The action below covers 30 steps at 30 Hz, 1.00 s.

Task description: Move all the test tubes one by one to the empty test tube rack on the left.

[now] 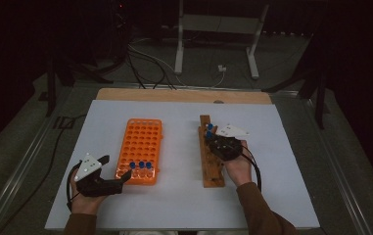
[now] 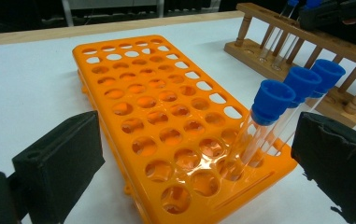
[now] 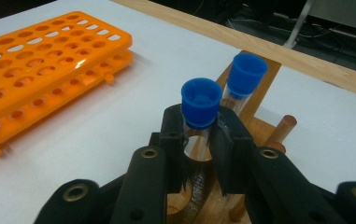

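Observation:
An orange tube rack (image 1: pixel 140 142) lies on the white table, with three blue-capped tubes (image 1: pixel 140 166) standing in its near row. My left gripper (image 1: pixel 117 167) is open at the rack's near left corner. In the left gripper view its jaws (image 2: pixel 189 158) stand wide on either side of that corner, touching nothing, with the tubes (image 2: pixel 271 100) just ahead. To the right lies a wooden tube rack (image 1: pixel 208 166). My right gripper (image 3: pixel 199 135) is shut on a blue-capped tube (image 3: pixel 200 102) that stands in the wooden rack (image 3: pixel 259 93). A second capped tube (image 3: pixel 245 74) stands right behind it.
A wooden board (image 1: pixel 184 95) runs along the table's far edge. Beyond it are a white metal stand (image 1: pixel 179 49) and cables (image 1: pixel 145 63) on the floor. Bare white table surface (image 1: pixel 282 147) lies to the right of the wooden rack and between the two racks.

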Tool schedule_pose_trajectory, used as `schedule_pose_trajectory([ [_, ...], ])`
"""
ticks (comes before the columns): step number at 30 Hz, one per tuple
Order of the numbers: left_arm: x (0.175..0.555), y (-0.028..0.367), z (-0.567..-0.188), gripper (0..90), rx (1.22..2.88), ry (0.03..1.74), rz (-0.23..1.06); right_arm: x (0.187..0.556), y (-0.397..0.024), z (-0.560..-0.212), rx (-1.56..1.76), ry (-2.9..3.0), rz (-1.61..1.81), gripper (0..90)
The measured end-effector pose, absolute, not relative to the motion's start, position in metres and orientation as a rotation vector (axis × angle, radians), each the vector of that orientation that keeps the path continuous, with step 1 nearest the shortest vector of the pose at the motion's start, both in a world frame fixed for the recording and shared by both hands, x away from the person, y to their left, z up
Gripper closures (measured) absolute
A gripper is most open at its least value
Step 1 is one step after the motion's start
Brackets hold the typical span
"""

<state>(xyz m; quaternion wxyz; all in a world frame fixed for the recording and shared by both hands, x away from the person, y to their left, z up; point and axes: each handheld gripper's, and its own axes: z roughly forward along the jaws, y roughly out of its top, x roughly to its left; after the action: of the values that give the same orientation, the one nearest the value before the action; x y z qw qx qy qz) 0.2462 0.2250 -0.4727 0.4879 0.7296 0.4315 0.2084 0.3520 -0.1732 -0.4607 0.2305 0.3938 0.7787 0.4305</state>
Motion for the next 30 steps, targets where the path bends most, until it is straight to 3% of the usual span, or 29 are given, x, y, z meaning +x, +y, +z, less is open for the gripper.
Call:
schedule_pose_trajectory([
  [30, 0.246, 0.226, -0.472, 0.5, 1.773, 1.064, 0.520, 0.347, -0.183, -0.439, 1.088, 2.117, 1.238, 77.3],
])
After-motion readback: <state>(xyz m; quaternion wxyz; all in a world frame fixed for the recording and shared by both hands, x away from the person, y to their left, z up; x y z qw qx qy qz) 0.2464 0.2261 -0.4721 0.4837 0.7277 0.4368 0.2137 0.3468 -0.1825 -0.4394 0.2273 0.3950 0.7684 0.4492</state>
